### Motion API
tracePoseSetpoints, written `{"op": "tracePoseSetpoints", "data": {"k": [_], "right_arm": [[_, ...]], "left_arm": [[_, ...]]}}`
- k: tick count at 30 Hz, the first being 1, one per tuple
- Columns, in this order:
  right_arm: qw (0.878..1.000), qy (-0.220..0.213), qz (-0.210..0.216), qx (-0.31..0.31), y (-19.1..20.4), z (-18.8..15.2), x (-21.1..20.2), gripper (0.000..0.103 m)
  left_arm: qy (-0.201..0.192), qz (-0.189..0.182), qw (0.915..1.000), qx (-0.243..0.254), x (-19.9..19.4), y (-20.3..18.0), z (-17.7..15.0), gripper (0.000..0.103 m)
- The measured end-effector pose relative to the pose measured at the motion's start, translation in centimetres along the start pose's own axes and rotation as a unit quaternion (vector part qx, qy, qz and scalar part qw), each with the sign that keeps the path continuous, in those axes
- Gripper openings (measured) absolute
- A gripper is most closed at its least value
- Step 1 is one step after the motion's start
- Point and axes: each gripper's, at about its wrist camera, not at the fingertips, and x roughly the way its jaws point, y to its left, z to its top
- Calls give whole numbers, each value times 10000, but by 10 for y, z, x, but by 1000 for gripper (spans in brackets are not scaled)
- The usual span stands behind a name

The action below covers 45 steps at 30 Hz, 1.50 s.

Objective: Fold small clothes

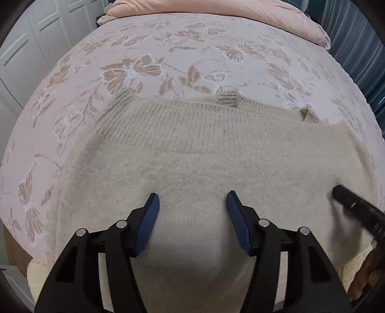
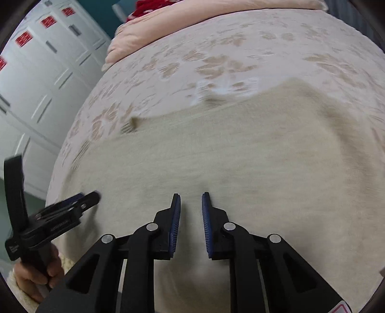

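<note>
A beige knit sweater (image 1: 204, 154) lies flat on the bed, with its ribbed hem on the far side and two ribbed cuffs (image 1: 227, 97) poking out beyond that edge. My left gripper (image 1: 193, 201) hovers over the near part of the sweater, open, with nothing between its blue pads (image 1: 149, 216). My right gripper (image 2: 191, 199) is over the same sweater (image 2: 240, 149), jaws a narrow gap apart and no cloth between them. Each gripper shows in the other's view: the right gripper's tip (image 1: 338, 192) at the right edge, the left gripper (image 2: 89, 198) at the lower left.
The pink bedspread with butterfly print (image 1: 144, 69) stretches beyond the sweater. A pink folded quilt (image 1: 216, 12) lies at the far end, with red fabric (image 2: 154, 7) behind it. White wardrobe doors (image 2: 36, 72) stand to the left and a blue curtain (image 1: 356, 48) to the right. A hand (image 2: 31, 277) holds the left gripper.
</note>
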Motion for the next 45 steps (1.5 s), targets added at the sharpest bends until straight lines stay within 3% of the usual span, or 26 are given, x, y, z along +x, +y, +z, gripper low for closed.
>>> {"op": "tracePoseSetpoints", "data": {"k": [1,3,7,9,11,15,18,21,24,25,28,31,32,33,35,39,42,43,44,45], "right_arm": [[9997,-79,-159,161,-20,0,-10,15],[9969,-170,-559,525,-61,-6,-26,5],[9890,-302,-621,1307,-119,-26,-53,0],[9884,-334,-699,1309,-118,-30,-61,3],[9907,-415,-720,1079,-100,-31,-67,14],[9937,-247,-958,521,-74,-35,-51,13],[9920,-211,-993,747,-84,-44,-42,6],[9912,-457,-979,767,-74,-45,-63,13],[9895,-409,-1290,509,-75,-47,-66,13],[9885,-341,-1373,543,-82,-50,-61,8],[9888,-371,-1030,1018,-105,-58,-64,3],[9878,-520,-929,1141,-99,-53,-80,17],[9881,-590,-944,1065,-95,-50,-85,30],[9884,-673,-963,965,-90,-46,-89,51],[9882,-843,-1002,791,-84,-34,-93,67],[9899,-768,-1126,400,-75,4,-74,67],[9886,-590,-1357,281,-75,26,-47,67],[9890,-487,-1360,327,-78,31,-37,67],[9908,-345,-1247,395,-81,34,-28,50],[9924,-249,-1103,479,-82,34,-24,5]], "left_arm": [[18,-1,10000,-27,-1,3,-2,64],[31,-24,10000,-86,-4,7,-7,64],[-5,66,10000,-26,-8,6,-17,68],[-9,138,9999,-13,-9,4,-21,72],[-17,198,9998,-2,-11,1,-24,72],[4,238,9997,-12,-15,0,-28,74],[16,265,9996,-33,-18,0,-32,78],[11,291,9996,3,-22,0,-38,79],[11,266,9996,-44,-23,4,-44,82],[13,257,9996,-70,-23,5,-45,83],[23,178,9997,-187,-26,16,-50,83],[12,192,9992,-360,-31,37,-56,85],[15,173,9987,-485,-33,47,-57,85],[-12,116,9979,-636,-36,56,-58,85],[-132,-8,9954,-945,-43,75,-57,86],[-286,63,9920,-1225,-45,95,-34,86],[-345,192,9932,-1096,-30,96,-13,86],[-210,298,9937,-1062,-21,95,-7,85],[-130,332,9938,-1053,-15,94,-4,77],[-63,322,9943,-1011,-10,94,-2,60]]}}
